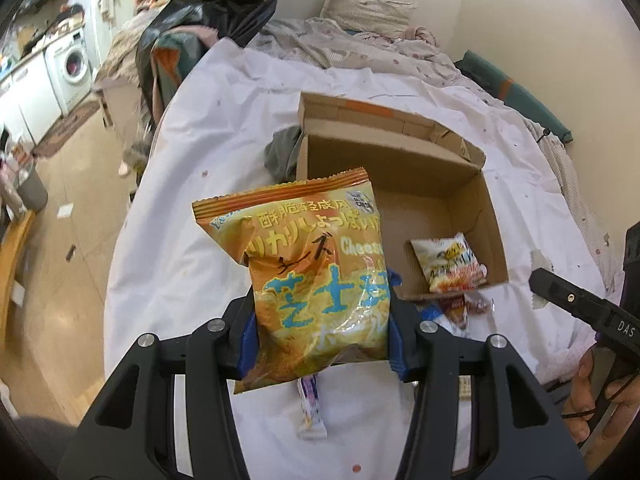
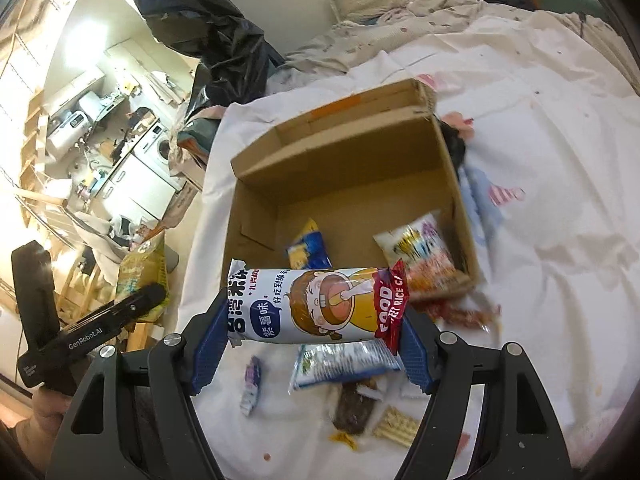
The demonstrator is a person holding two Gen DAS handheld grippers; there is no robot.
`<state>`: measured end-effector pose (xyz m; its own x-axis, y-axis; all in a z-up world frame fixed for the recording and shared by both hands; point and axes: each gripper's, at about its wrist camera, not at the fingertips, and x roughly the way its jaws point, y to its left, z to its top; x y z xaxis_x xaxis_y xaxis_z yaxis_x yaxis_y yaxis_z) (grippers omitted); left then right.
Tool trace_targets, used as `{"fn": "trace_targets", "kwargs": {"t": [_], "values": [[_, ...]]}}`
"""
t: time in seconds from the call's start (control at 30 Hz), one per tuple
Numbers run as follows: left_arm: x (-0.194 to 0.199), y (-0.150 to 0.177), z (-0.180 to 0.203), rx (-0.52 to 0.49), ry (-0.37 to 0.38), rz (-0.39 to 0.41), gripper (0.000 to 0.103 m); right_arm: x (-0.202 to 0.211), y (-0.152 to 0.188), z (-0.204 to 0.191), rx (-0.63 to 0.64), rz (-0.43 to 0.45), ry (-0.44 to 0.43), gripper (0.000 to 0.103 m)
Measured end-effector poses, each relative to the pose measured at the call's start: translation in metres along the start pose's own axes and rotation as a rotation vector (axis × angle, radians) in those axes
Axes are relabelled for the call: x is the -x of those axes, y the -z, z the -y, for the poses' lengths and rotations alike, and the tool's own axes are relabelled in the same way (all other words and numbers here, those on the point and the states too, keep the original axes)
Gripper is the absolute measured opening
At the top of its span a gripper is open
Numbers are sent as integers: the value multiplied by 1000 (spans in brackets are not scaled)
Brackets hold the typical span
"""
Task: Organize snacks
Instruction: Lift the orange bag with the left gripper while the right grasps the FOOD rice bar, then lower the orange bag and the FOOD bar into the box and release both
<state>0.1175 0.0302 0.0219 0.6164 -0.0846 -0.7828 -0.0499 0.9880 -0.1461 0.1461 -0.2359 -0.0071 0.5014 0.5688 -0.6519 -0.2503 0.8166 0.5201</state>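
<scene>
Nearest to me, my left claw point(image 1: 320, 332) is part closed, blue pads pinching the lower half of a yellow cheese-snack bag point(image 1: 312, 276), held upright clear of the bed. My right claw point(image 2: 316, 328) stands much wider, clamped on the two ends of a white rice-roll pack point(image 2: 316, 306) lying crosswise between the pads, also lifted.

Under the claws, loose snacks are left on the white bed sheet point(image 2: 540, 240): a small purple-white packet point(image 2: 251, 386), a blue-white packet point(image 2: 344, 362), a dark wrapped piece point(image 2: 354, 410), crackers point(image 2: 396, 426), and a red-orange wrapper point(image 2: 460, 314) just outside the box's near edge. Left view shows a slim white stick pack point(image 1: 310, 408) too.

Beyond, the open cardboard box point(image 2: 348, 152) already has a small blue bag point(image 2: 309, 246) and a white-orange packet point(image 2: 420, 252) inside; most of its floor is bare.

My call: early stage, two in, two in hand, roughly six to go.
</scene>
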Motion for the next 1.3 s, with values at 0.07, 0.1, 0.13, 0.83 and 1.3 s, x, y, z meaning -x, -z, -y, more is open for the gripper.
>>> {"fn": "trace_targets", "kwargs": {"t": [0.07, 0.1, 0.13, 0.83, 1.3], "values": [[-4, -8, 5, -13, -4, 7, 47, -7, -8, 0, -2, 4, 0, 76], [-7, -15, 8, -23, -3, 10, 47, -10, -12, 0, -1, 4, 3, 76], [-10, -19, 11, -29, -2, 11, 47, -13, -15, 1, 3, 3, 9, 76], [-96, -50, 53, -133, -21, -9, 47, -74, -62, 31, 1, -48, 100, 76], [-113, -49, 47, -136, -19, -34, 47, -98, -56, 41, -25, -128, 145, 77]]}}
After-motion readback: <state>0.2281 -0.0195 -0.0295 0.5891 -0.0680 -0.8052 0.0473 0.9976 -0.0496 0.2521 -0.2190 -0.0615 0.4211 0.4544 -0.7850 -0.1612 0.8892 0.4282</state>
